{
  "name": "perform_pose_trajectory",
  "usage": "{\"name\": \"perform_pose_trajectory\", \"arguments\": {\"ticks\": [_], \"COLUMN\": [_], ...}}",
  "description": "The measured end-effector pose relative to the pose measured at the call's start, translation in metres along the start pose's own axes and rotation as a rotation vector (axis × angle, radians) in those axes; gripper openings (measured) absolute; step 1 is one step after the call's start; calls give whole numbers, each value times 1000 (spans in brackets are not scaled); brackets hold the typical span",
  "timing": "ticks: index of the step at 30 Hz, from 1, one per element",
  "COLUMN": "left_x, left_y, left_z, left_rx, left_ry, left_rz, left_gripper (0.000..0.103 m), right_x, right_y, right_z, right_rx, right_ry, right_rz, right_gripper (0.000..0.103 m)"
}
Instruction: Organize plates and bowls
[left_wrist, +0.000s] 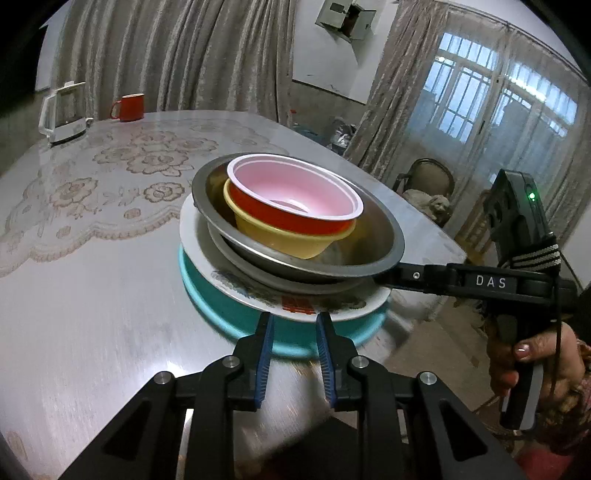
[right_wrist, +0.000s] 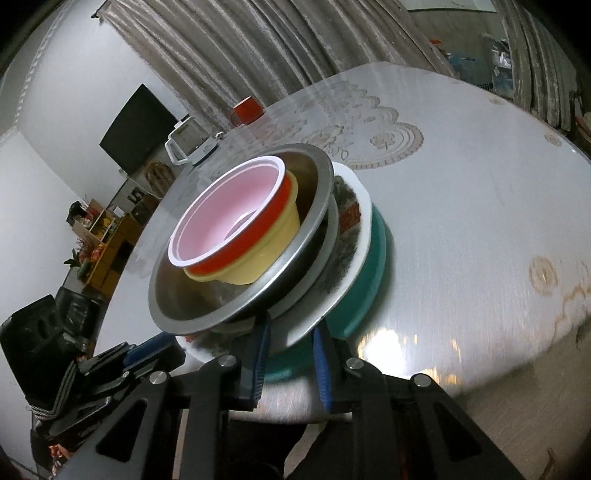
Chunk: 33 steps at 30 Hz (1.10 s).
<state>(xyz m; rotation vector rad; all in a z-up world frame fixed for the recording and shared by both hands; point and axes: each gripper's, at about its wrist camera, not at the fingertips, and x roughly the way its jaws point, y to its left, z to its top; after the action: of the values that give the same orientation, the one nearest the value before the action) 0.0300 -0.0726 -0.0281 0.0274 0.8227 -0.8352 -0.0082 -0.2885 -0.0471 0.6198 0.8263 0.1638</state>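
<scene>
Left wrist view: the stack sits near the table's (left_wrist: 92, 288) edge, just ahead of the left gripper (left_wrist: 294, 319). From the bottom up: teal plate (left_wrist: 288, 334), white patterned plate (left_wrist: 295, 301), a shallow metal dish (left_wrist: 258, 264), steel bowl (left_wrist: 376, 236), yellow bowl (left_wrist: 280, 240), and red bowl with pink inside (left_wrist: 295, 218) on top. Widest piece lowest, smallest highest, which I judge keeps the pile stable. The left gripper's jaws stand apart, their tips level with the rim of the teal plate at 6 o'clock of the stack; whether they touch it I cannot tell. The right gripper (left_wrist: 384, 278) comes in from 3 o'clock, its finger lying under the steel bowl's rim; from here I cannot tell whether it pinches. The steel bowl looks tilted, raised on that side, so likely it is being set down or adjusted. Kettle (left_wrist: 64, 112) and red mug (left_wrist: 129, 107) stand well apart at the far edge, about 11 o'clock. Right wrist view: camera rolled, so the stack appears slanted. The right gripper's jaws are apart; its left finger (right_wrist: 260, 354) sits beneath the steel bowl's (right_wrist: 236, 306) rim, its right finger against the teal plate's (right_wrist: 369, 273) edge, and the white plate's (right_wrist: 351, 288) rim falls in the gap between. No firm clamp is visible. Stacking appears nearly complete; remaining risk, in my judgement, is the tilted bowl sliding.
</scene>
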Motion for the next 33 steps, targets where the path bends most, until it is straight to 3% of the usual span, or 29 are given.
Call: {"name": "perform_pose_trajectory", "arguments": {"ticks": [7,8,10,11,13,18,23,29,33], "left_x": [1,-2,-11,-15,-24,-38,-51,-62,-61], "left_y": [-3,-5,-3,-2,0,-3,-15,-24,-25], "left_z": [8,8,5,4,0,-13,-26,-29,-31], "left_rx": [12,8,-26,-43,-79,-105,-90,-63,-59], "left_ry": [9,11,11,9,-3,1,-7,-41,-20], "left_rz": [35,43,77,92,113,196,272,366,431], "left_gripper": [24,29,49,65,72,92,101,103,103], "right_x": [8,7,-1,-7,-15,-33,-47,-53,-53], "right_y": [-2,-1,4,6,8,18,33,51,62], "right_z": [15,14,8,3,-4,-32,-54,-71,-78], "right_rx": [-5,-12,-44,-55,-70,-143,-221,-255,-281], "right_ry": [-15,-19,-41,-58,-72,-103,-145,-176,-187], "right_rz": [-24,-32,-94,-121,-156,-279,-325,-314,-327], "right_gripper": [25,27,38,41,44,67,74,77,77]}}
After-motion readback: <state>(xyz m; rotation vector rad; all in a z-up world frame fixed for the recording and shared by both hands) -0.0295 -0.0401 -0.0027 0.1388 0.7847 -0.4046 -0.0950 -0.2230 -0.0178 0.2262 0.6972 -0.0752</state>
